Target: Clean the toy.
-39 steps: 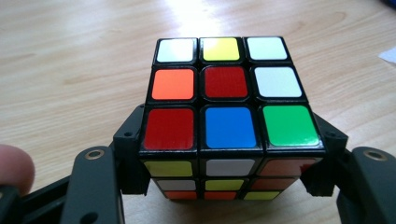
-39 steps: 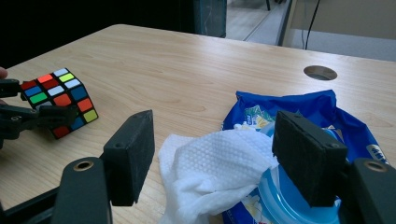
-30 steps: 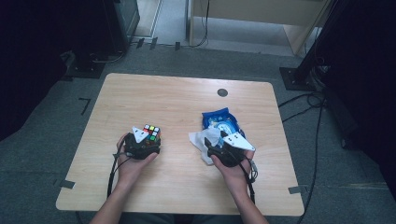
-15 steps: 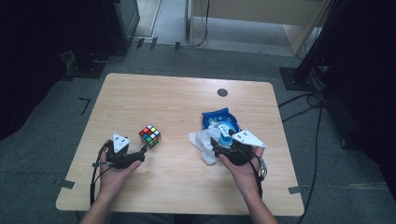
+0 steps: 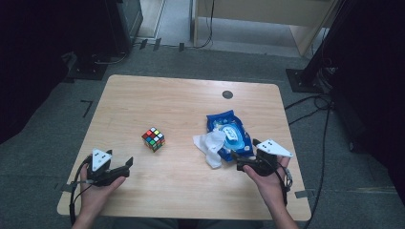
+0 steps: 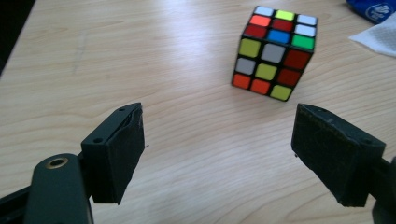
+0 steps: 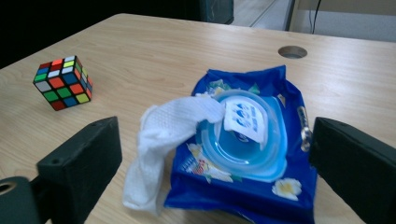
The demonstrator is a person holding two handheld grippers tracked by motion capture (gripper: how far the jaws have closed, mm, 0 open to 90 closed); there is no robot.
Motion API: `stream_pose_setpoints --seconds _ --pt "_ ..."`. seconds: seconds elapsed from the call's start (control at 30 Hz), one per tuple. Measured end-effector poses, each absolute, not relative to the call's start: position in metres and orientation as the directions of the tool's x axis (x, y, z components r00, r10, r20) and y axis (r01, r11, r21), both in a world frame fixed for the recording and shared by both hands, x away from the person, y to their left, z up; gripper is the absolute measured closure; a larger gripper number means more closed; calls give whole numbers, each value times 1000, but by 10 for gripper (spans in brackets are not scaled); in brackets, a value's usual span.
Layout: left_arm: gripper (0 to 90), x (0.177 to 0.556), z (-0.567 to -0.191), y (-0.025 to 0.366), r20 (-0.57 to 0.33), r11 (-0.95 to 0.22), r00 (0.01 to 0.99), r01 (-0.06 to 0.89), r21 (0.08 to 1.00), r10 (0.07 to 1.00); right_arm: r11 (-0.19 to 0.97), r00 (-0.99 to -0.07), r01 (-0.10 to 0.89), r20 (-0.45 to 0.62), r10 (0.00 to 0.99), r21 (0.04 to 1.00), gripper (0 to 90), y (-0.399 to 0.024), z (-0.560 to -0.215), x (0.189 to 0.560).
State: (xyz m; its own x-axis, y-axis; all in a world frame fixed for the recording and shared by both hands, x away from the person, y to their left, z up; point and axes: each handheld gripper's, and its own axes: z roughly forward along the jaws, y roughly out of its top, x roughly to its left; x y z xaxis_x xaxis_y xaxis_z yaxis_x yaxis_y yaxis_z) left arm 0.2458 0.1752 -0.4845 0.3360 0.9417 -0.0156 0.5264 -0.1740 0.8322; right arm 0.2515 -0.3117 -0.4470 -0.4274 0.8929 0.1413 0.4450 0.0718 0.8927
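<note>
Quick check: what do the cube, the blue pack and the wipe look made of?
Cube: hard plastic, black body, glossy coloured stickers.
Pack: thin shiny plastic film, crinkled, with what looks like a rigid plastic lid.
Wipe: soft white nonwoven cloth, embossed, limp; likely damp, cannot tell.

The table (image 5: pixel 191 109) carries three items. The cube (image 5: pixel 154 139) sits left of centre, resting on the tabletop, well apart from the table edges. The pack (image 5: pixel 230 134) lies right of centre, flat on the tabletop. The wipe (image 5: pixel 210 148) hangs out of the pack's opening and drapes onto the tabletop between pack and cube, touching the pack, apart from the cube. A hole (image 5: pixel 227 94) is set in the tabletop behind the pack, near the far edge. The left gripper (image 5: pixel 125 164) is near the front left corner, before the cube. The right gripper (image 5: pixel 244 164) is just before the pack.
</note>
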Motion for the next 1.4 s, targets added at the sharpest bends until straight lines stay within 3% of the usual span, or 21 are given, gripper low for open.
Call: stream_pose_setpoints --seconds 0.43,0.87,1.23,1.4 --pt "177 229 -498 210 -8 -158 280 567 809 960 67 -375 471 131 918 880 0 -349 -469 233" --pt "177 217 -512 235 25 -166 233 612 773 972 45 -279 566 139 950 823 0 -396 -503 214" --pt "180 220 -516 229 66 -203 234 632 748 970 22 -226 665 173 959 746 0 -415 -524 206" --pt "180 222 -517 226 80 -223 244 647 729 967 57 -222 674 128 967 736 0 -414 -525 207"
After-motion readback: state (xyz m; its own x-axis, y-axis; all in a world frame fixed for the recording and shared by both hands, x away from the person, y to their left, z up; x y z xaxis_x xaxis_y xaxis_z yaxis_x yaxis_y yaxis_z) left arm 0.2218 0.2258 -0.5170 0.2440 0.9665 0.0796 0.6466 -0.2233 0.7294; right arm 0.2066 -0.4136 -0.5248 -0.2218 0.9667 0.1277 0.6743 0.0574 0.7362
